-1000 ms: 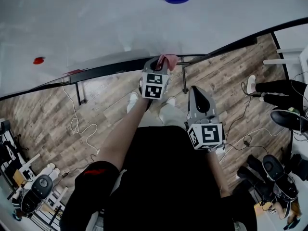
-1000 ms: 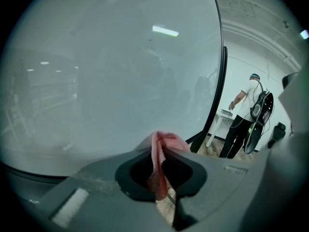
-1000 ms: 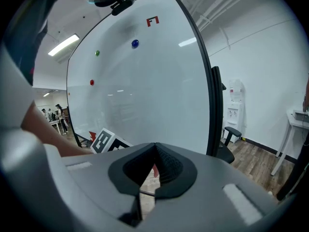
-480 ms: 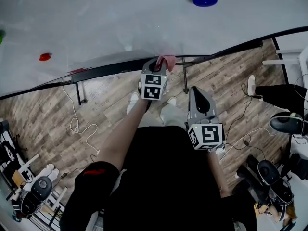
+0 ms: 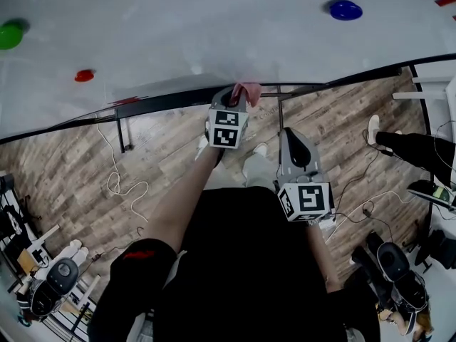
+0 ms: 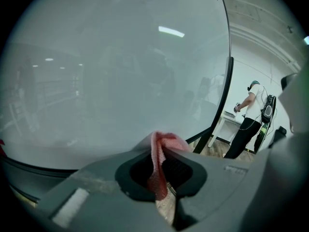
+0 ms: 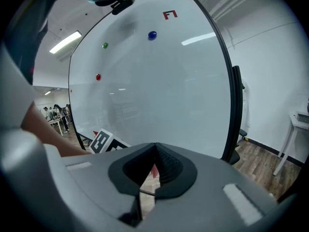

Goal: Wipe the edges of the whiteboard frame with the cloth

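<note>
Along the whiteboard's black bottom frame (image 5: 164,100), little has changed since a second ago; only the round blue magnet (image 5: 345,9) sits further toward 3 o'clock. The left gripper (image 5: 237,95) stays clamped on the pink woven cloth (image 5: 249,89), which protrudes at its 12 o'clock tip. The right gripper (image 7: 155,149) has its jaws together, holding nothing.

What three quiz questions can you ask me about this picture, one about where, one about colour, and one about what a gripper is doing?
1. Where is the cloth?
A. on the floor
B. in the left gripper
C. on a chair

2. What colour is the cloth?
A. pink
B. green
C. blue

3. How are the right gripper jaws?
A. wide apart
B. holding a magnet
C. together, empty

Answers: B, its jaws pinch the cloth. A, the cloth looks pink. C, the jaws meet with nothing between them.
</note>
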Demonstrator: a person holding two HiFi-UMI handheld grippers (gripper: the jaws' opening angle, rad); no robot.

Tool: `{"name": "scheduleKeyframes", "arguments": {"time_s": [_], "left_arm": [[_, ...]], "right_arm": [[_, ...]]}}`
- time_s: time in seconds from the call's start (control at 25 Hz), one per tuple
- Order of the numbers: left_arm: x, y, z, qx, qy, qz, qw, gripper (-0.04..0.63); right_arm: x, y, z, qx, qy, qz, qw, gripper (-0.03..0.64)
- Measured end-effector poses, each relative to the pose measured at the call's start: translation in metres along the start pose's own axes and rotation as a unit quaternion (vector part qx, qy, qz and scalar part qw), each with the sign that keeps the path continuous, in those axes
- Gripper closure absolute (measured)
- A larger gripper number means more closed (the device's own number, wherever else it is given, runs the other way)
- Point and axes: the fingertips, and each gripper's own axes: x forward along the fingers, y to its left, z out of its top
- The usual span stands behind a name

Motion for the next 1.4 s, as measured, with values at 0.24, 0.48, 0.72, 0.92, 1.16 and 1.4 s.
{"name": "scheduleKeyframes", "arguments": {"time_s": [0.24,0.48,0.72,0.92,1.16,1.4], "left_arm": [[-0.003,0.009,-0.001,0.0,0.001,-0.004,1.0,0.571],[-0.008,0.015,-0.005,0.001,0.003,-0.004,1.0,0.571],[-0.019,0.024,-0.006,0.0,0.003,0.0,1.0,0.571],[-0.024,0.04,-0.009,-0.003,0.003,0.004,1.0,0.571],[-0.035,0.05,-0.01,0.0,0.003,0.006,1.0,0.572],[-0.046,0.054,-0.01,0.003,0.005,0.003,1.0,0.572]], "right_arm": [[0.005,0.009,-0.001,0.002,0.004,-0.004,1.0,0.615],[0.006,0.018,-0.003,0.001,0.005,-0.004,1.0,0.615],[0.003,0.03,-0.002,0.0,0.006,-0.003,1.0,0.615],[0.01,0.044,-0.004,-0.002,0.01,0.001,1.0,0.615],[0.01,0.056,-0.003,-0.002,0.01,0.001,1.0,0.615],[0.007,0.071,-0.001,-0.002,0.01,0.0,1.0,0.615]]}}
